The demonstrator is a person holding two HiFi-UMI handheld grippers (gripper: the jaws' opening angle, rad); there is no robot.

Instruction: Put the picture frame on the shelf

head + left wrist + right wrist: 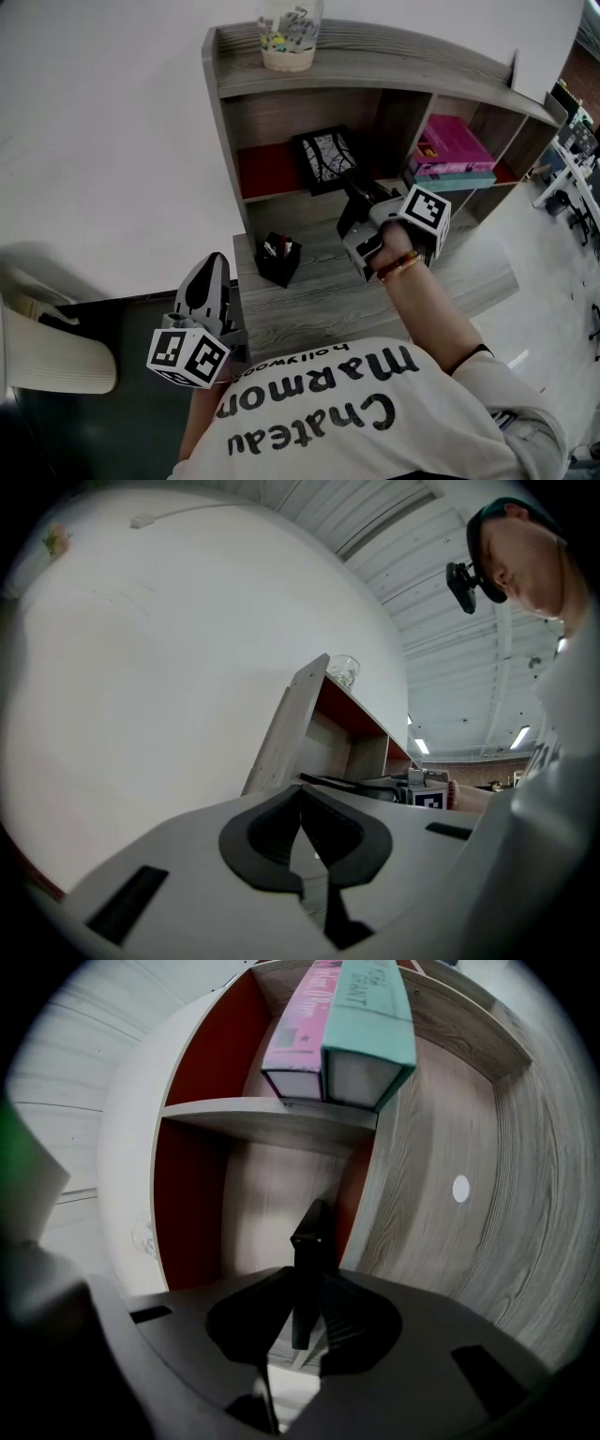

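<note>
— Where's the picture frame [323, 159]?
— Inside the left compartment of the shelf [375, 66], in front of its red back; whether it rests on the board I cannot tell.
— And the right gripper [359, 192]?
— Its fingers [356, 1326] are narrow, clamped on the frame's black edge; pink and teal books [455, 150] lie in the next compartment.
— The left gripper [215, 267]?
— Low beside the bench [319, 300]; fingers [262, 832] pressed together, empty.
</note>
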